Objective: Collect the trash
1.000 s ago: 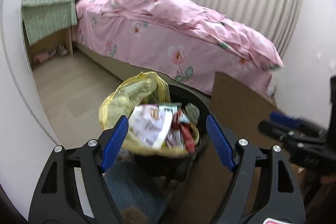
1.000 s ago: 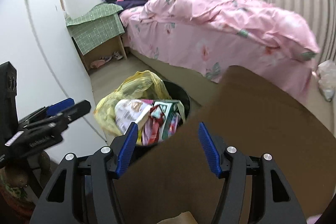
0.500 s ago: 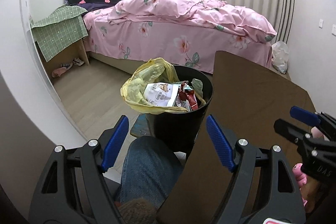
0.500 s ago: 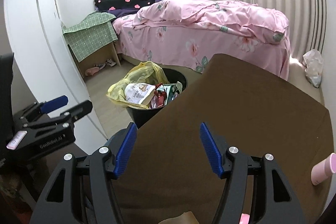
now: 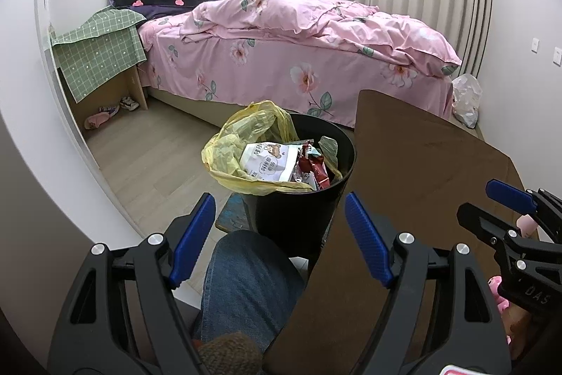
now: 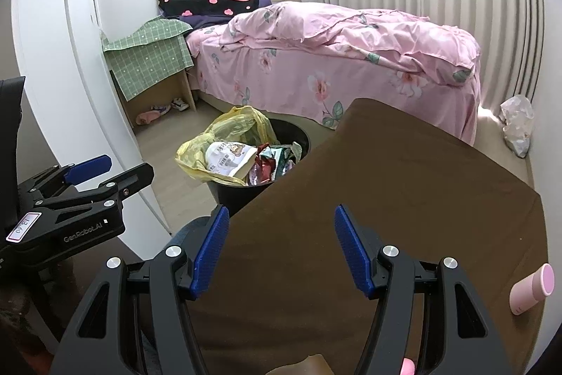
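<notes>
left wrist view – round black plastic bin with yellow liner is framed between the left gripper, jaws wide and empty – right gripper likewise, probably readied for lifting the bag.

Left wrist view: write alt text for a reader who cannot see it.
An open, empty left hand-held gripper points at a black bin whose yellow bag is full of wrappers, beside a brown table, with a pink bed behind.
</notes>
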A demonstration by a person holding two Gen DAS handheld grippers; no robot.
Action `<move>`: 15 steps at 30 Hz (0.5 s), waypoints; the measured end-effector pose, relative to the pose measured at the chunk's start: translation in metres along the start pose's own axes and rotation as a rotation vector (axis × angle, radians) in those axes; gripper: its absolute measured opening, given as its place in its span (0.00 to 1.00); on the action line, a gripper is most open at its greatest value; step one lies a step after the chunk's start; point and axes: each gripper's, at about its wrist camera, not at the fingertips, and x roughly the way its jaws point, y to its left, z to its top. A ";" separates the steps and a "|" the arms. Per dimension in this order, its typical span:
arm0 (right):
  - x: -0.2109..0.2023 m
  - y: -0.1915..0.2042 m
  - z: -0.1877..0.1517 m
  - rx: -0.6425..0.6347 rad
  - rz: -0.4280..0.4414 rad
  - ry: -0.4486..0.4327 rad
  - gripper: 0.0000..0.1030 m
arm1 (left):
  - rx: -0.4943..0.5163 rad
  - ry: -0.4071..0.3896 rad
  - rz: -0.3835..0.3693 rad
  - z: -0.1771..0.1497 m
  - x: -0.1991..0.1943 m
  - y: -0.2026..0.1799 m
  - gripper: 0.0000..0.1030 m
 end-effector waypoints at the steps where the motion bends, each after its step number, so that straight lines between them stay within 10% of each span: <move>1: 0.000 -0.001 0.000 0.002 -0.001 0.002 0.57 | 0.002 0.002 -0.002 0.000 0.001 -0.002 0.70; 15: 0.000 -0.010 -0.002 0.024 -0.016 0.004 0.57 | 0.021 0.008 -0.022 0.000 0.006 -0.009 0.70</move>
